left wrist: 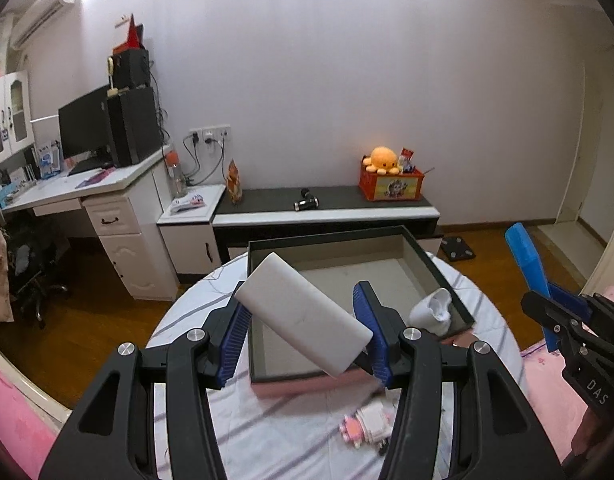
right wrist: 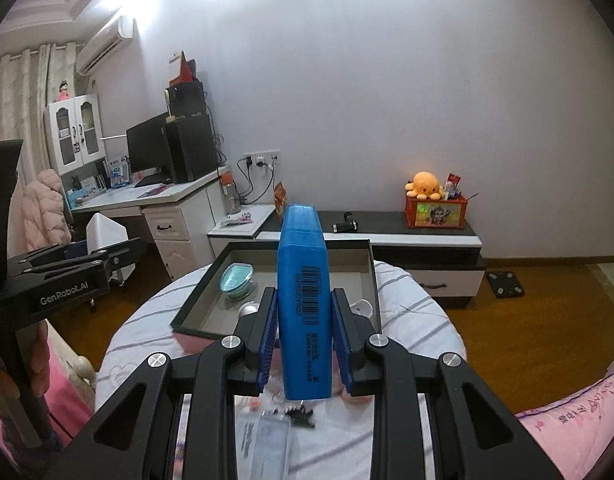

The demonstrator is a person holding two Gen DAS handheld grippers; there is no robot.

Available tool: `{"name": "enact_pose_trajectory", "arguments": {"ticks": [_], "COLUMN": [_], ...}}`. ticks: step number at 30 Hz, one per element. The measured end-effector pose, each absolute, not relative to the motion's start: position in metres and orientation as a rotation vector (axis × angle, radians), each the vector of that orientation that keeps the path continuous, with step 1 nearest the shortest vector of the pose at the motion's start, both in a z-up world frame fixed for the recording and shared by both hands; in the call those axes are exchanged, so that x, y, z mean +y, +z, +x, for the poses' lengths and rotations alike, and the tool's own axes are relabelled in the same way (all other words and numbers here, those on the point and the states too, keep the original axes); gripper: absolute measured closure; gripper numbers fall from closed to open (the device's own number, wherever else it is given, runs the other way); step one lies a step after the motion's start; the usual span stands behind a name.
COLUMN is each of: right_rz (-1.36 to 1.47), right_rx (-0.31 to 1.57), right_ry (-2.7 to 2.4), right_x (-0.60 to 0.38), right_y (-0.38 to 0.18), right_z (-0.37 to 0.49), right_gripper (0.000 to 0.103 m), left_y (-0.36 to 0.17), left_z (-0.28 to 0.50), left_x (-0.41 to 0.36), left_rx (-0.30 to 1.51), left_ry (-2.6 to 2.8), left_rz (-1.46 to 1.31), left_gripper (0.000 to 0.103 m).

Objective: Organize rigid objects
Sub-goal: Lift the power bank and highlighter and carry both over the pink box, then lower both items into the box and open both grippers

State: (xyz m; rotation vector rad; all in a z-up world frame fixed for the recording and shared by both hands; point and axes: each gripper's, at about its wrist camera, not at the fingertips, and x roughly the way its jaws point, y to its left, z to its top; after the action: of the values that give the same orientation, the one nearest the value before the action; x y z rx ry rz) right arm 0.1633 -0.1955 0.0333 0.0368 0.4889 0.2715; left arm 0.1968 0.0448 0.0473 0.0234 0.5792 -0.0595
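The left gripper (left wrist: 303,320), marked "GenRobot.AI", clamps a white power bank (left wrist: 303,316), while the right gripper (right wrist: 303,336) squeezes a barcoded blue case (right wrist: 303,300).

Two grippers: left gripper (left wrist: 303,320), right gripper (right wrist: 303,332). One white block (left wrist: 303,312). One blue case (right wrist: 303,300). One open tray (right wrist: 211,280), containing one teal oval dish (right wrist: 237,278), one silver round item (right wrist: 247,310), one white item (left wrist: 433,310). One round table (left wrist: 267,432).

A white power bank (left wrist: 303,312) is held tilted above the dark tray (left wrist: 447,276); a blue box (right wrist: 303,300) stands upright.
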Motion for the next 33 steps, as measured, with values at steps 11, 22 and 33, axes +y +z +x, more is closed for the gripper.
{"name": "enact_pose_trajectory", "arguments": {"ticks": [11, 22, 33], "right_rz": [0.054, 0.046, 0.084], "right_rx": [0.661, 0.762, 0.742], "right_ry": [0.300, 0.340, 0.275], "right_x": [-0.187, -0.171, -0.185], "right_y": [-0.015, -0.051, -0.047], "right_z": [0.269, 0.307, 0.309], "right_gripper": [0.076, 0.076, 0.030], "left_y": [-0.021, -0.063, -0.069], "left_z": [0.297, 0.332, 0.332], "left_x": [0.046, 0.059, 0.071], "left_rx": [0.802, 0.946, 0.954], "left_ry": [-0.053, -0.045, 0.026], "left_rz": [0.037, -0.027, -0.033], "left_gripper": [0.050, 0.039, 0.005]}}
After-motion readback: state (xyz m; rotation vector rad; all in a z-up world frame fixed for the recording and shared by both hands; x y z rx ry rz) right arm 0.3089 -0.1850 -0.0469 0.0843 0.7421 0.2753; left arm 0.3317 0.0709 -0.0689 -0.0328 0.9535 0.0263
